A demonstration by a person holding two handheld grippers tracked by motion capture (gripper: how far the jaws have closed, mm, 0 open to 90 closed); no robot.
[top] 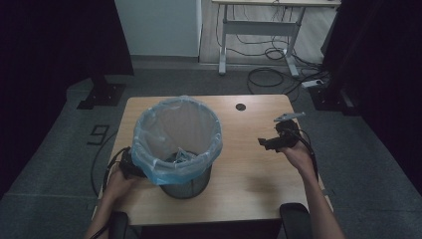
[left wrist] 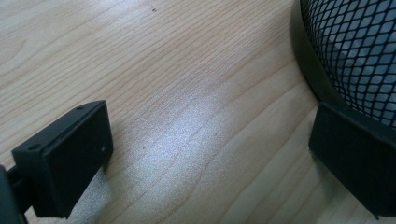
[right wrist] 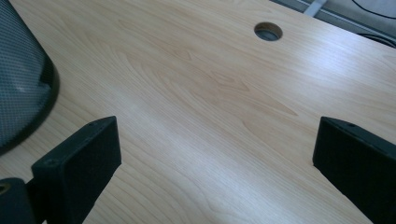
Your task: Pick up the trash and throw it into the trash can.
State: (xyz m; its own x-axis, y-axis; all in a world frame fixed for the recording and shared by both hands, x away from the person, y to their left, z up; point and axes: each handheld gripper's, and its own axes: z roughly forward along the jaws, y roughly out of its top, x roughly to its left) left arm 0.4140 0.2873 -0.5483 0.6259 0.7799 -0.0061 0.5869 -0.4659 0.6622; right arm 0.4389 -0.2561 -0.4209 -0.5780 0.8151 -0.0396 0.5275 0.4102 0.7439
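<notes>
The counter (top: 249, 169) carries a mesh bin (top: 191, 186) lined with a blue bag (top: 176, 137). Your left hand-held gripper (left wrist: 205, 154) sits spread wide, its right jaw against the bin's base. Your right hand-held gripper (right wrist: 215, 163) hovers agape, bin off its left. Likely next: seating or lifting the bag's rim.

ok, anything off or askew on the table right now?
Nothing stands out. The mesh bin stands upright on the table with its blue liner folded evenly over the rim. Left claw sits open beside the bin's base; right claw is open over bare wood.
</notes>
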